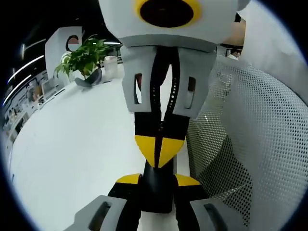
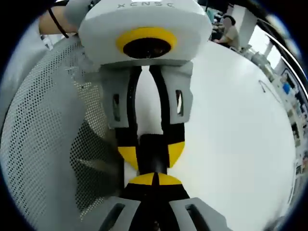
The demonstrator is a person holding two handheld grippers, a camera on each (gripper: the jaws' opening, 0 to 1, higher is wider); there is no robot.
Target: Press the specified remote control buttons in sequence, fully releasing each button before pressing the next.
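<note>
A black remote control (image 1: 156, 195) is seen end-on, clamped between the yellow-tipped jaws of my left gripper (image 1: 158, 181). My right gripper (image 1: 159, 150) comes in from above, facing the camera, jaws shut, with its yellow tips together at the remote's far end. In the right gripper view, my right gripper (image 2: 155, 179) is shut at the bottom. Its tips meet the remote (image 2: 154, 146), which the left gripper (image 2: 152, 155) holds from the other side. The remote's buttons are hidden, and I cannot tell whether the tips press it.
A white table (image 1: 72, 144) lies under both grippers. A white mesh chair back (image 1: 250, 144) stands close beside them. A potted plant (image 1: 84, 55) and a white cup (image 1: 110, 66) sit at the table's far end. A seated person (image 2: 232, 30) is in the background.
</note>
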